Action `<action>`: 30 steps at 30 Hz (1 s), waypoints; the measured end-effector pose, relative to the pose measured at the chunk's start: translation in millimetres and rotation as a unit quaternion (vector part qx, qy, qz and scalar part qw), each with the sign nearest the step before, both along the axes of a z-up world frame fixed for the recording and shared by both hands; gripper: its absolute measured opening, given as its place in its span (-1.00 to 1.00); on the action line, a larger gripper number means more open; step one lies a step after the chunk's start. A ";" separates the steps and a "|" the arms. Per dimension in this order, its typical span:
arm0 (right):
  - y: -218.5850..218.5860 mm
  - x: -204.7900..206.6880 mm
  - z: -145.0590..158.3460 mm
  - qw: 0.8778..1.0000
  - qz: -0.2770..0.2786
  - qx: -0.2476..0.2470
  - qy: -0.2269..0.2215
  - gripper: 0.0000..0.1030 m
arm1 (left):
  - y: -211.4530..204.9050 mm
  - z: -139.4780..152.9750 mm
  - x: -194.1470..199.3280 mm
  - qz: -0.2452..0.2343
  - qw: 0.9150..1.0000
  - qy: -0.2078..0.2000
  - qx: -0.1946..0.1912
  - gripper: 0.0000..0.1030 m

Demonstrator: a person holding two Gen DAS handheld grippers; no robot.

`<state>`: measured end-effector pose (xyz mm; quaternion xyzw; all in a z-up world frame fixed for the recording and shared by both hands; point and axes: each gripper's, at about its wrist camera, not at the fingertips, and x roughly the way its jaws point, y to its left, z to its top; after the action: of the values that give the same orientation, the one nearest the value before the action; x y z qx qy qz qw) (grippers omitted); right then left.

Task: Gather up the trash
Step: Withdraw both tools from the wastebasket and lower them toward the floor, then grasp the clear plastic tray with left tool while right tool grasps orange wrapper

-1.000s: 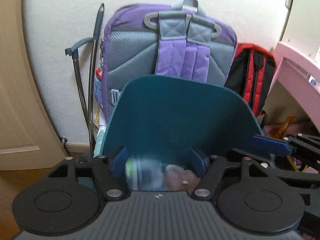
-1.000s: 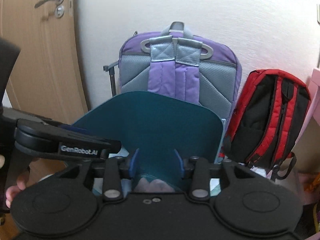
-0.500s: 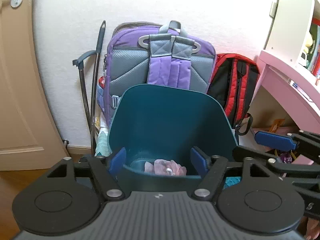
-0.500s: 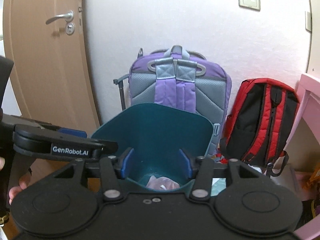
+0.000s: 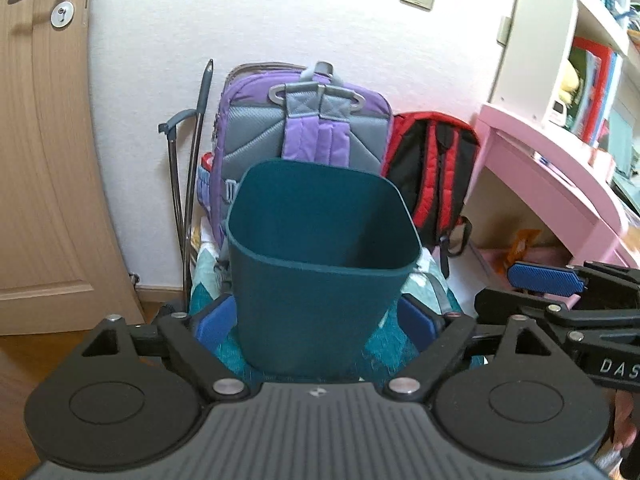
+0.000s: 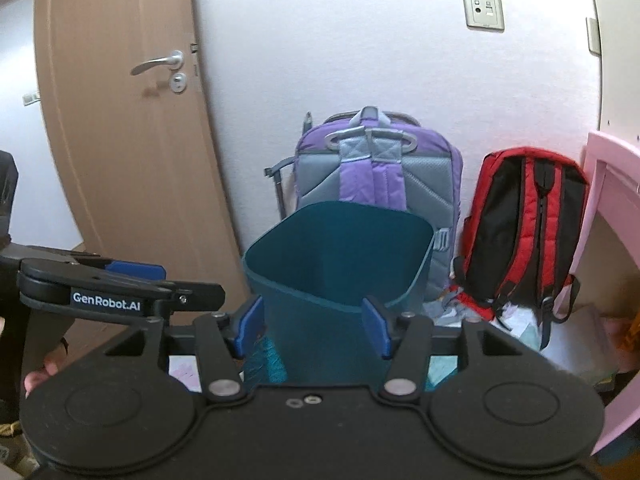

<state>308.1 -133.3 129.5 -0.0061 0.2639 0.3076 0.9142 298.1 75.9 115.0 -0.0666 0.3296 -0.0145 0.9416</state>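
Observation:
A dark teal trash bin (image 5: 320,264) stands on a teal patterned mat in front of the backpacks; it also shows in the right wrist view (image 6: 340,264). Its inside is hidden from both views now. My left gripper (image 5: 316,322) is open and empty, its blue pads either side of the bin's front, pulled back from it. My right gripper (image 6: 312,326) is open and empty, also in front of the bin. Each gripper shows in the other's view, the right one (image 5: 560,280) at the right edge and the left one (image 6: 120,280) at the left.
A purple and grey backpack (image 5: 304,128) leans on the white wall behind the bin, a red and black backpack (image 5: 432,160) to its right. A wooden door (image 5: 44,160) is at left, a pink desk (image 5: 552,184) with shelves at right. A grey folded stand (image 5: 188,184) leans by the wall.
Both grippers have pulled back and up from the bin. A second ago trash dropped between the left fingers into the bin; the trash inside is now out of sight.

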 end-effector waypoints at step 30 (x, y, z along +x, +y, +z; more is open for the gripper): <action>-95.8 36.3 -420.5 0.903 -0.153 -0.099 0.390 0.10 | 30.9 -406.4 -2.2 0.058 0.937 0.343 -0.011 1.00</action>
<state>344.4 -229.0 -291.0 0.0645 0.6259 0.1138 0.7688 295.9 106.8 -291.4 -0.0969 0.6281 0.0600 0.7698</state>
